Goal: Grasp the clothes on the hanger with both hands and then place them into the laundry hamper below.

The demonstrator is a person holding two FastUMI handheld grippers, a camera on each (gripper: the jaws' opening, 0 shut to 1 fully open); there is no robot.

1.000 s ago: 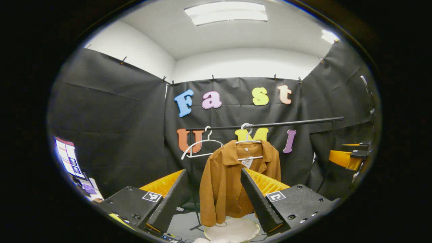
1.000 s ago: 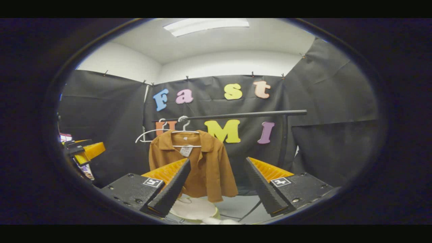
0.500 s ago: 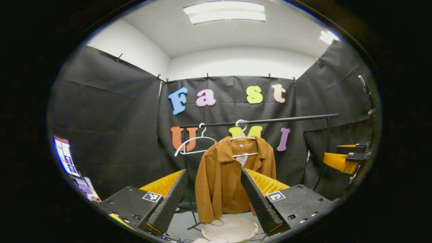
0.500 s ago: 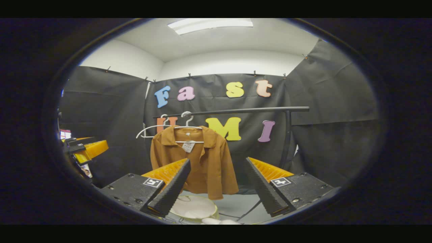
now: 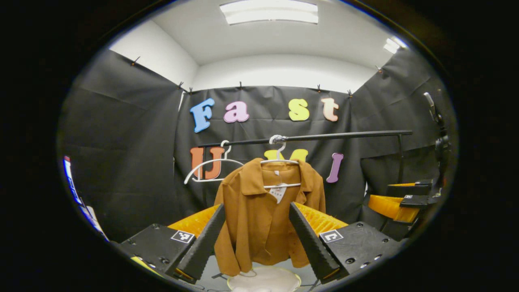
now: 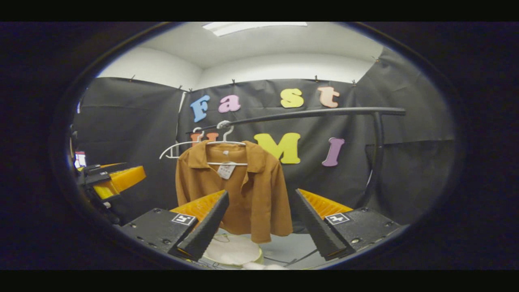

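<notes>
a brown shirt (image 5: 259, 211) hangs open-fronted on a white hanger (image 5: 279, 162) hooked over a black rail (image 5: 324, 137); a paper tag (image 5: 277, 194) shows at the collar. the shirt sits toward the left end of the rail, and a second, bare hanger (image 5: 206, 170) hangs just beside it, nearer that end. below the shirt's hem, on the floor, stands the pale round laundry hamper (image 5: 279, 278), seen by its rim. in the left gripper view the left gripper (image 5: 255, 233) is spread wide and holds nothing, its fingers framing the shirt's lower half without touching it. in the right gripper view the right gripper (image 6: 261, 225) is likewise spread and empty, with the shirt (image 6: 235, 190) behind its left finger and the hamper (image 6: 233, 251) below. each gripper appears at the edge of the other's view (image 5: 399, 200) (image 6: 113, 178).
</notes>
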